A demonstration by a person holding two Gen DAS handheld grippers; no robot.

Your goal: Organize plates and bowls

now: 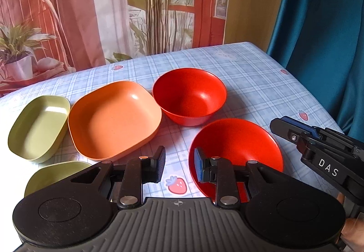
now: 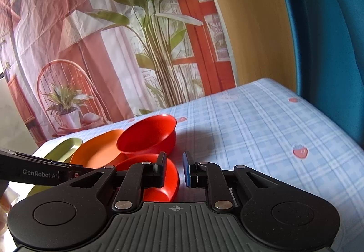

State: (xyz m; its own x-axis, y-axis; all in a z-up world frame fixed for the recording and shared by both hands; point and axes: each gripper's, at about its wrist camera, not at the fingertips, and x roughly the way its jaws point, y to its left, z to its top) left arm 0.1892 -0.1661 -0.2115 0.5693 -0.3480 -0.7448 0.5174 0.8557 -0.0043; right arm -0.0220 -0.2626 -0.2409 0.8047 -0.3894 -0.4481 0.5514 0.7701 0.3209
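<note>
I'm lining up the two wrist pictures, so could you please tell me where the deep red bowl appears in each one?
Left wrist view: the deep red bowl sits centre frame, behind the red plate and right of the orange square dish.
Right wrist view: the deep red bowl is left of centre, just beyond the right gripper.
Shared landmark: the red plate, directly in front of the bowl in both.

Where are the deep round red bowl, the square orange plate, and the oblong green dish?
Deep round red bowl [image 1: 190, 97]: left wrist view, on its inner wall.
Square orange plate [image 1: 113, 122]: left wrist view, on its flat inner floor.
Oblong green dish [image 1: 38, 129]: left wrist view, on its inner floor.
</note>
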